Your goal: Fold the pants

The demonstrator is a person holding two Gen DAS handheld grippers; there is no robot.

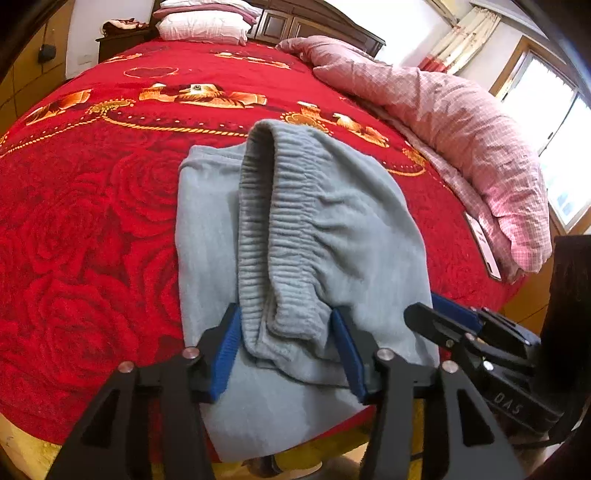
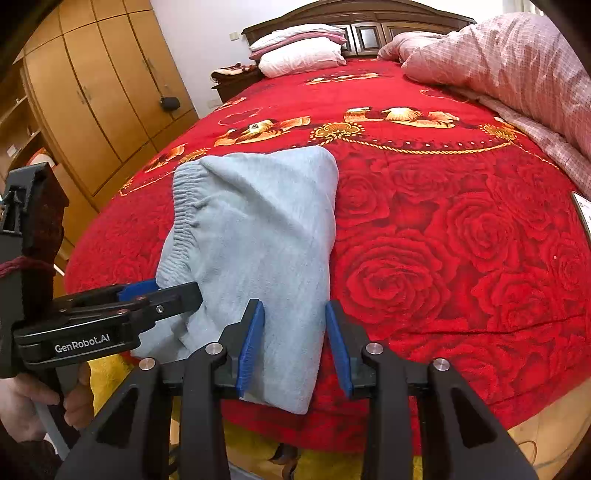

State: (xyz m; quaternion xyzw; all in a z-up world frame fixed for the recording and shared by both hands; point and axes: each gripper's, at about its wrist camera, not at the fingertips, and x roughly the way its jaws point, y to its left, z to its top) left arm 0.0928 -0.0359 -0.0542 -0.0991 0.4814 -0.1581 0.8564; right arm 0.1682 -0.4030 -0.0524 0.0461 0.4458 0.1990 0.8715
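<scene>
The light blue-grey pants (image 1: 332,229) lie folded in a compact stack at the near edge of the red rose bedspread (image 1: 81,229); the ribbed waistband (image 1: 266,236) is on top. They also show in the right wrist view (image 2: 266,236). My left gripper (image 1: 286,350) is open, its blue pads either side of the waistband's near end. My right gripper (image 2: 295,343) is open, astride the stack's right near edge. Each gripper appears in the other's view: the right gripper (image 1: 461,332) and the left gripper (image 2: 147,295).
A pink checked duvet (image 1: 461,140) is heaped along the bed's right side. Pillows (image 1: 207,22) lie at the headboard. A wooden wardrobe (image 2: 92,103) stands left of the bed. A flat white card (image 1: 484,243) lies near the right edge. Yellow floor below.
</scene>
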